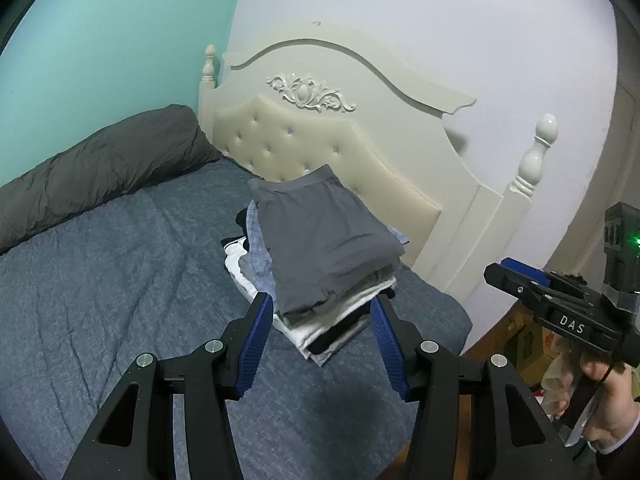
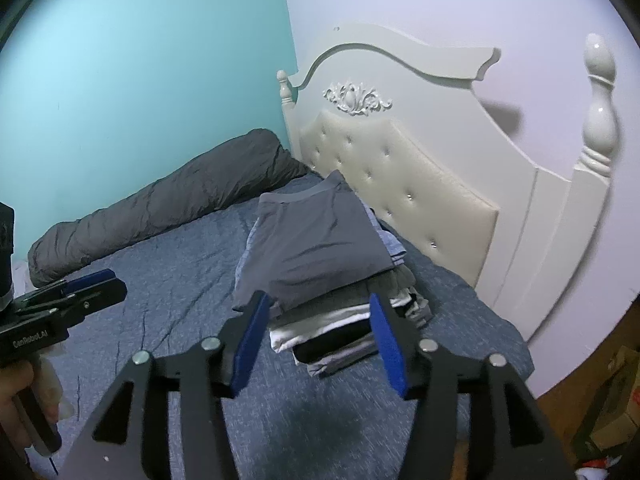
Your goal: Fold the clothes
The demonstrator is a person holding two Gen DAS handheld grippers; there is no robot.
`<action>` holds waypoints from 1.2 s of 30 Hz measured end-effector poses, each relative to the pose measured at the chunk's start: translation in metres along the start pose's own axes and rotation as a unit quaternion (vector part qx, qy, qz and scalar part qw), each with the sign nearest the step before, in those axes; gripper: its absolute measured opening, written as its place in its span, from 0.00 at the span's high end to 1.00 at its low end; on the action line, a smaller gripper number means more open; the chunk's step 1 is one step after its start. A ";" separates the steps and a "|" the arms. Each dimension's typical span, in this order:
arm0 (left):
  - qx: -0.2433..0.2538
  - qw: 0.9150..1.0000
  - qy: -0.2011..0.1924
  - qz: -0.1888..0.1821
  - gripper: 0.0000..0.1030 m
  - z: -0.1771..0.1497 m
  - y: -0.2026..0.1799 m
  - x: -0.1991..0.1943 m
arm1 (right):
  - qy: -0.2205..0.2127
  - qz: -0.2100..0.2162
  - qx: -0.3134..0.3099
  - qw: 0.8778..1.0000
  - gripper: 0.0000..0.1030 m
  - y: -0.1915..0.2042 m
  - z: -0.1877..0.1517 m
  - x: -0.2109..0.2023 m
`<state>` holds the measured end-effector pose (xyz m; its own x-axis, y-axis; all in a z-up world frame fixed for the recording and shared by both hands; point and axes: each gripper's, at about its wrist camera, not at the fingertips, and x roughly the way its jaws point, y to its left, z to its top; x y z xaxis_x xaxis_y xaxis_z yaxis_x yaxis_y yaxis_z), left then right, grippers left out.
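Note:
A stack of folded clothes [image 1: 320, 264] sits on the blue bedspread near the headboard, with a folded grey garment [image 1: 324, 236] on top. In the right wrist view the same stack [image 2: 340, 312] has the grey garment [image 2: 316, 248] uppermost. My left gripper [image 1: 322, 310] hovers just short of the stack's near edge, open, nothing between its blue pads. My right gripper [image 2: 316, 312] is also open and empty, in front of the stack. Each gripper shows in the other's view: the right one [image 1: 516, 276] at the right edge, the left one [image 2: 96, 284] at the left edge, both held by hands.
A dark grey rolled duvet [image 1: 100, 172] lies along the teal wall. The cream tufted headboard [image 1: 340, 152] with a turned post [image 1: 536, 156] stands behind the stack. Wrinkled blue bedspread [image 1: 120, 272] spreads to the left. Boxes and clutter [image 2: 616, 408] sit on the floor beyond the bed's corner.

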<state>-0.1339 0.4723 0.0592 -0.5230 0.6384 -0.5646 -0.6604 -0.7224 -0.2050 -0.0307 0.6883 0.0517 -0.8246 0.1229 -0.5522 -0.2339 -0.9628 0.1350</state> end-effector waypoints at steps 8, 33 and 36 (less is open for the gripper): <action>0.002 1.000 -0.004 -0.006 0.46 -0.012 -0.005 -0.018 | -0.004 -0.016 0.004 1.000 0.38 0.009 -0.017 -0.025; 0.027 0.999 -0.026 -0.013 0.34 -0.047 -0.027 -0.072 | -0.012 -0.035 0.005 0.999 0.24 0.034 -0.057 -0.079; 0.027 0.999 -0.026 -0.014 0.34 -0.051 -0.028 -0.077 | -0.013 -0.034 0.004 0.999 0.21 0.040 -0.061 -0.085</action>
<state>-0.0475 0.4303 0.0676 -0.5303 0.6726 -0.5162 -0.7025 -0.6894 -0.1766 0.0614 0.6250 0.0540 -0.8192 0.1944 -0.5395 -0.2942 -0.9500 0.1045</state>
